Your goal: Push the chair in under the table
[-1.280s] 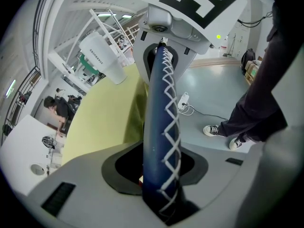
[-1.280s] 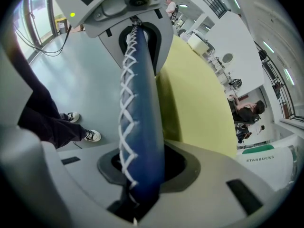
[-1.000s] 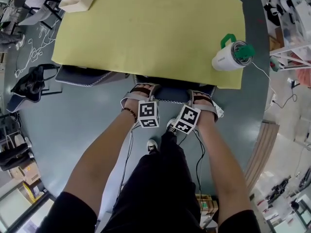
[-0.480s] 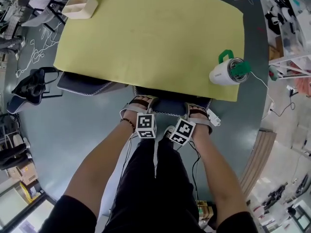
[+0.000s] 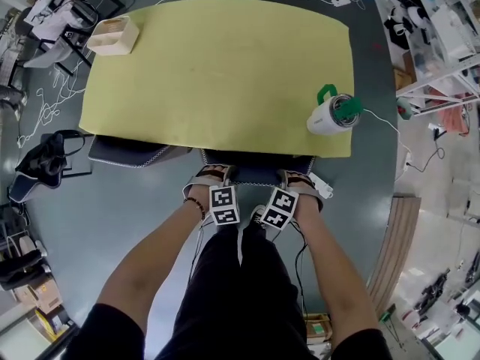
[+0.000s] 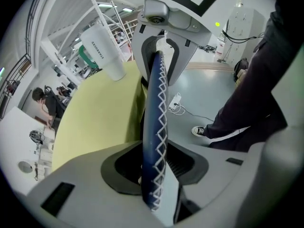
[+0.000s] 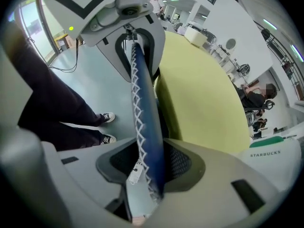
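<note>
The chair point(image 5: 255, 172) sits with its seat hidden under the yellow table point(image 5: 217, 73). Only the chair back point(image 6: 154, 127), dark blue with white zigzag stitching, shows just beside the near table edge. Against that edge it lies as it did a second ago, so we judge the push finished, or nearly so.

Our left gripper point(image 5: 213, 175) straddles the top of the chair back. Its jaws are about half closed and hold the padded rim between them.

The change is on the right gripper point(image 5: 298, 180). Its jaws have just been opening. The rim is between them, but a sliver of floor and a small hanging tag show on our side of it, so we read that grip as let go. That suggests we are releasing the chair, and the left side is what remains to free.

Further out, a second chair point(image 5: 127, 152) is tucked in on the left. A white cup with a green lid point(image 5: 330, 115) lies on its side near the right front corner of the table. A shallow wooden box point(image 5: 112, 36) sits at the far left corner.
</note>
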`<state>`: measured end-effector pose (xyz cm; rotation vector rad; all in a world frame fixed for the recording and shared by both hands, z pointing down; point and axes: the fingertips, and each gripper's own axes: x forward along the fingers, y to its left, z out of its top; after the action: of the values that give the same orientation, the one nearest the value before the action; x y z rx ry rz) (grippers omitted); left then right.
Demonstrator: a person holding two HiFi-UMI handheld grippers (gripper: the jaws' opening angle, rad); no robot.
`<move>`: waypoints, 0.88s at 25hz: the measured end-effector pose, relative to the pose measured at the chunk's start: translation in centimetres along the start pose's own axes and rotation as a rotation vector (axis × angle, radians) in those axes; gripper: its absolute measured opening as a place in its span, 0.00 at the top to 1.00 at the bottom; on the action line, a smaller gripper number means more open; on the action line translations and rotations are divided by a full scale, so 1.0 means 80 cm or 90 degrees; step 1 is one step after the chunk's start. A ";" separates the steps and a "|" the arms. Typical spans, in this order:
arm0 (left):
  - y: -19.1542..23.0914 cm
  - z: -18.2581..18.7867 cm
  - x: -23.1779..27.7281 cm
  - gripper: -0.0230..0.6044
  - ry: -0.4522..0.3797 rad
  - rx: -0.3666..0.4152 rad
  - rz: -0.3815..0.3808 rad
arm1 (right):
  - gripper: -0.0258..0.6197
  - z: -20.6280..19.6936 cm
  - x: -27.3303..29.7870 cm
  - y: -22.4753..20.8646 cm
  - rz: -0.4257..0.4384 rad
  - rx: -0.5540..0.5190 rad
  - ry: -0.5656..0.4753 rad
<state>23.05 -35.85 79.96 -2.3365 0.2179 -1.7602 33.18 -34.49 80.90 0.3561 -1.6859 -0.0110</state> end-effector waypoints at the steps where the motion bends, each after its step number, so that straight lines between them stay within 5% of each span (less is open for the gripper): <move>1: -0.001 0.002 -0.008 0.72 -0.003 -0.004 0.002 | 0.73 -0.001 -0.009 0.000 -0.001 0.008 0.001; 5: -0.007 0.005 -0.042 0.72 -0.022 -0.049 0.003 | 0.73 0.003 -0.057 -0.001 -0.020 0.061 -0.023; 9: -0.003 0.006 -0.077 0.73 -0.058 -0.163 0.003 | 0.74 0.013 -0.105 0.001 -0.013 0.188 -0.093; 15: 0.008 0.011 -0.127 0.90 -0.124 -0.316 0.037 | 0.91 0.031 -0.169 -0.018 -0.038 0.424 -0.230; 22: 0.024 0.021 -0.193 0.95 -0.203 -0.431 0.071 | 0.94 0.048 -0.229 -0.031 -0.073 0.549 -0.334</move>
<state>20.38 -33.83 64.71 -2.9313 0.9987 -1.3685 31.91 -33.23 62.11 1.1731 -2.1193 0.5980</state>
